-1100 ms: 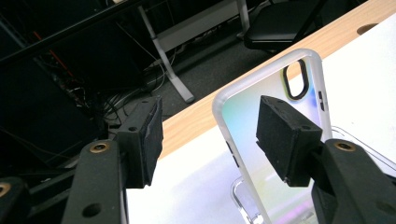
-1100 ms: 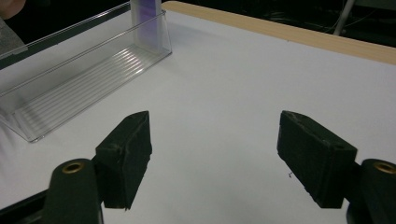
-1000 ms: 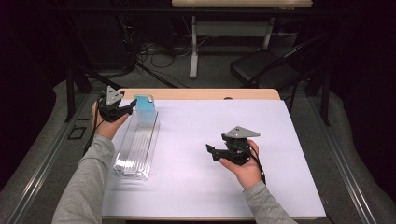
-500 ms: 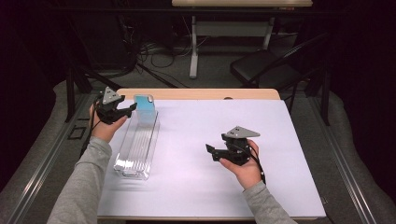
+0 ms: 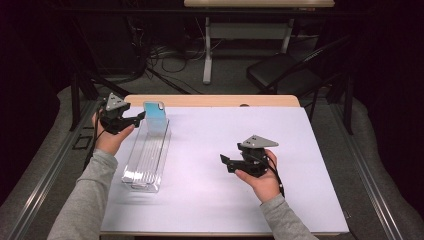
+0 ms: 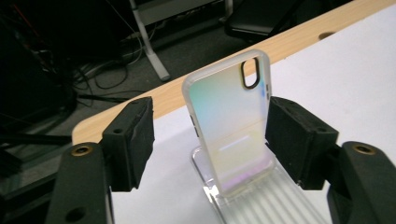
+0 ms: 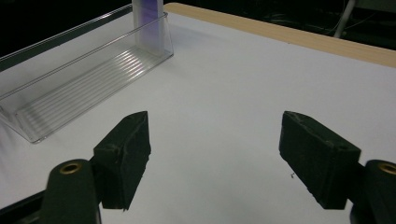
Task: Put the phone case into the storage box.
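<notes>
The phone case (image 6: pixel 229 126) stands upright in the far slot of the clear rack (image 5: pixel 146 160), between my left tool (image 6: pixel 210 140)'s just-opening jaws, not gripped; my right tool (image 7: pixel 224 158) is wide, well apart.

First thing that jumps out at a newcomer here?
The iridescent phone case standing upright in the far end of the clear ribbed rack, at the left of the white table. The left tongs bracket the case; their jaws have just been opening, with a clear gap on one side, the other pad right at the case's edge. The right tongs hang open over bare table at centre-right.
</notes>
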Motion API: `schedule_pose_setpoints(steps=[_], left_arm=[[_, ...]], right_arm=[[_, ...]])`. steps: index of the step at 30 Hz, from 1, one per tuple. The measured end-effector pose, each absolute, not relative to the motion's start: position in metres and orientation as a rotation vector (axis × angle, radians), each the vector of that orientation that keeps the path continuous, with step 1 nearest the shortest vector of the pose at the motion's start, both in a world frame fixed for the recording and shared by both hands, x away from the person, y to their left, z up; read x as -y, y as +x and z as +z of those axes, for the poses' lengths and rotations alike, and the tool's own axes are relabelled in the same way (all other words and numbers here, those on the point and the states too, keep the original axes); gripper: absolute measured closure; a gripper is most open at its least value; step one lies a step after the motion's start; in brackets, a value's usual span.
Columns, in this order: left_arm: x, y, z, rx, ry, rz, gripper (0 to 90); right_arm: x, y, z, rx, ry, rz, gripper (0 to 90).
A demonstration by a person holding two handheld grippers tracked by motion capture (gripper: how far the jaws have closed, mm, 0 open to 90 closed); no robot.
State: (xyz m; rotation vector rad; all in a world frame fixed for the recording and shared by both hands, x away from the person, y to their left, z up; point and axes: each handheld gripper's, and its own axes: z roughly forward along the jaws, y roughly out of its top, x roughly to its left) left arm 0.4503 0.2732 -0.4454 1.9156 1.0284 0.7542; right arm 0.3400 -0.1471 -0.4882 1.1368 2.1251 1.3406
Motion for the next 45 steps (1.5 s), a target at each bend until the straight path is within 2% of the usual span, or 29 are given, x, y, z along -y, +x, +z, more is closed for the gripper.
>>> schedule_pose_setpoints(steps=[4,15,22,32,41,45], left_arm=[[-0.277,0.446,-0.44,-1.03,1.91,0.688,31.2],[-0.279,0.434,-0.43,-1.013,1.877,0.606,28.8],[-0.275,0.425,-0.422,-0.979,1.862,0.514,21.5],[-0.268,0.415,-0.417,-0.942,1.885,0.463,15.5],[-0.262,0.405,-0.416,-0.93,1.904,0.463,15.4],[-0.259,0.4,-0.417,-0.912,1.906,0.453,15.5]], right_arm=[[0.146,0.34,-0.487,-2.127,1.132,1.341,22.5],[0.146,0.339,-0.485,-2.118,1.145,1.353,20.1],[0.146,0.339,-0.485,-2.12,1.138,1.353,18.3],[0.145,0.336,-0.482,-2.115,1.118,1.359,14.5],[0.147,0.335,-0.479,-2.088,1.137,1.379,13.6],[0.148,0.335,-0.478,-2.085,1.136,1.385,9.8]])
